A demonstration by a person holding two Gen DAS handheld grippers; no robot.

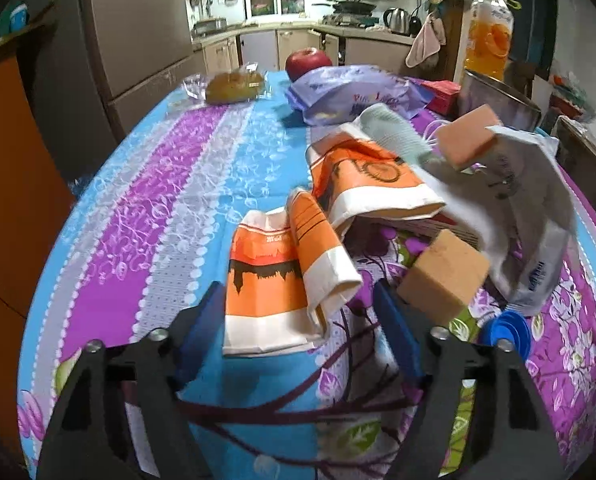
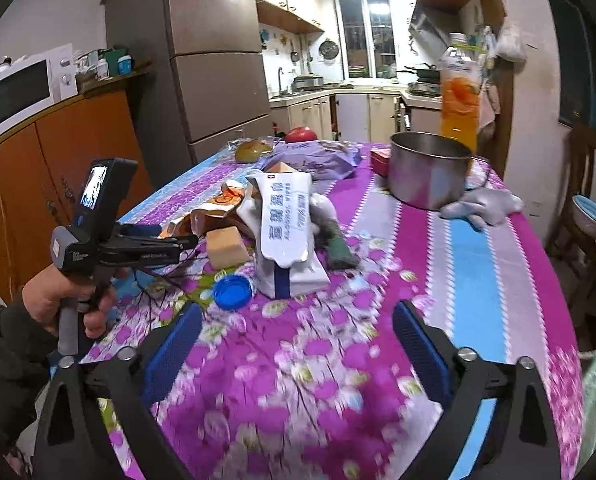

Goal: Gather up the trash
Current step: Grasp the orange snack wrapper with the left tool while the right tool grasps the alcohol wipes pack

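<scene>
Kitchen, table (image 2: 478, 280) under a purple, blue and floral cloth. Left tool (image 1: 298, 320) low over the near edge, jaws spread, blue pads either side of an orange-and-white paper bag (image 1: 265, 296) that lies flat on the cloth; the pads do not press it. A second orange bag (image 1: 366, 180) lies crumpled just behind, partly on top of the first. To their right a tan sponge block (image 1: 444, 276), a second, pinker block (image 1: 466, 136) higher in the pile, a white wipes pack (image 1: 538, 220) tilted on its side, and a blue cap (image 1: 506, 332) on the cloth near the pack's lower end. Right tool (image 2: 298, 344) hovers over bare floral cloth, jaws wide, nothing between them; the wipes pack (image 2: 285, 224) and blue cap (image 2: 232, 286) sit just ahead of it. In the right view a hand (image 2: 61, 300) in a dark sleeve grips the left tool's handle at the table's left side, camera screen lit on top. Farther back: steel pot (image 2: 430, 168), orange drink bottle (image 2: 460, 92) behind it, lilac bag (image 2: 314, 160), red apple (image 2: 300, 135), wrapped bread (image 1: 233, 86) near the far edge. Pale cloth (image 2: 486, 204) lies beside the pot. Right view blurred near the tool.
</scene>
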